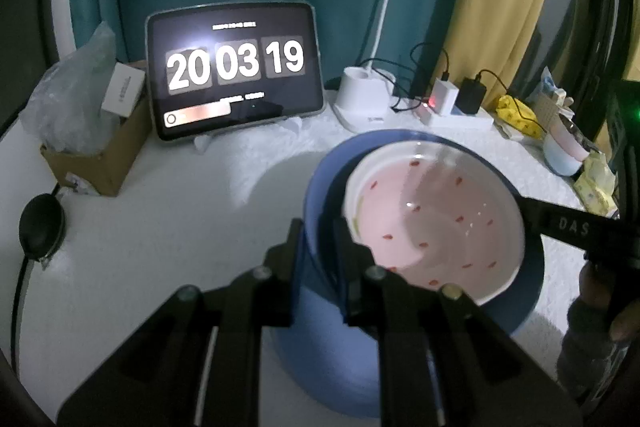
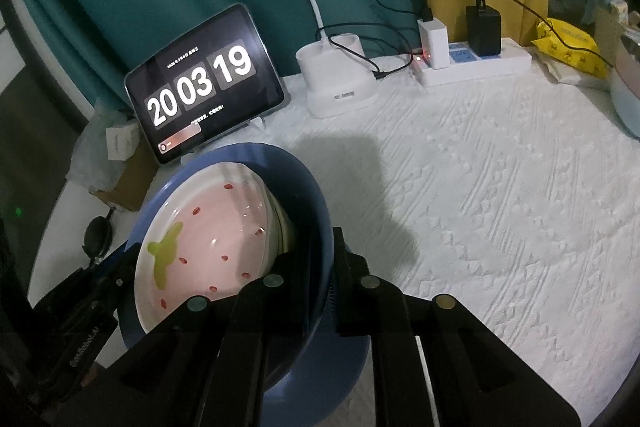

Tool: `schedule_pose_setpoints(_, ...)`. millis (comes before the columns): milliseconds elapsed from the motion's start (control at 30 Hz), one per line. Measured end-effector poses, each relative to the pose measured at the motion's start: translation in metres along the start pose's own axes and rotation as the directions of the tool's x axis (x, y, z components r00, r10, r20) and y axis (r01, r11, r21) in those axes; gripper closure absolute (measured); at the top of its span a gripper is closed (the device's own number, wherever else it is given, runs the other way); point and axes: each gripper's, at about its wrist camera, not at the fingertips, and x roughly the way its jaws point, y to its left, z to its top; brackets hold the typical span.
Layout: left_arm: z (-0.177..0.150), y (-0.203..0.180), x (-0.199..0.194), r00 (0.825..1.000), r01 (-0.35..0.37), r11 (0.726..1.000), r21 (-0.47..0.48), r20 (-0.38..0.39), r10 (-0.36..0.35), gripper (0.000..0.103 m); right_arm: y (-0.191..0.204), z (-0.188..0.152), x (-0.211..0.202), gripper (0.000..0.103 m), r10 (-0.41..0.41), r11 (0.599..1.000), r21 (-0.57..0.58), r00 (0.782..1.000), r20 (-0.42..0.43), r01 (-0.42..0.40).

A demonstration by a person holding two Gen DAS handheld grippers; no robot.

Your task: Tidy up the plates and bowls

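1. While both grippers pinch the blue bowl (image 1: pixel 320 195), the left gripper (image 1: pixel 318 267) clamped on its 9 o'clock rim and the right gripper (image 2: pixel 320 279) on its 3 o'clock rim, the carry probably goes best level and in step, so the pink plate (image 1: pixel 436 219) inside stays put.
2. Only the right wrist view shows the plate's green leaf mark (image 2: pixel 164 251) and other plate edges (image 2: pixel 280 219) stacked beneath.
3. Only the left wrist view shows the cardboard box (image 1: pixel 100 163) at 10 o'clock.

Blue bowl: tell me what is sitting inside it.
Inside the blue bowl leans a pink strawberry-patterned plate, with more plate rims stacked behind it. Both grippers clamp the bowl's wall. The bowl's bottom is covered.
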Motion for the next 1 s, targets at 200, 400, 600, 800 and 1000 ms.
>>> schedule_pose_setpoints(200, -0.004, -0.006, 0.000, 1.000, 0.000, 1.000, 0.020, -0.009, 0.000, 0.090, 0.001, -0.004, -0.006, 0.092, -0.062, 0.998, -0.014, 0.998, 0.001, 0.062)
schedule_pose_setpoints(400, -0.006, -0.009, -0.003, 1.000, -0.008, 0.999, 0.035, -0.006, 0.009, 0.087, -0.001, -0.007, -0.009, 0.089, -0.086, 0.996, -0.034, 0.996, 0.008, 0.086)
schedule_pose_setpoints(600, -0.009, -0.015, -0.006, 0.999, -0.047, 0.998, 0.040, 0.007, 0.046, 0.085, 0.001, -0.010, -0.014, 0.075, -0.157, 0.984, -0.074, 0.987, 0.044, 0.160)
schedule_pose_setpoints(800, -0.008, -0.018, -0.013, 0.997, -0.069, 0.997, 0.029, 0.029, 0.068, 0.080, -0.002, -0.012, -0.020, 0.058, -0.200, 0.973, -0.101, 0.977, 0.066, 0.206)
schedule_pose_setpoints(1000, -0.009, -0.020, -0.022, 0.996, -0.078, 0.997, 0.026, 0.047, 0.077, 0.070, -0.005, -0.013, -0.033, 0.044, -0.211, 0.968, -0.113, 0.971, 0.109, 0.223)
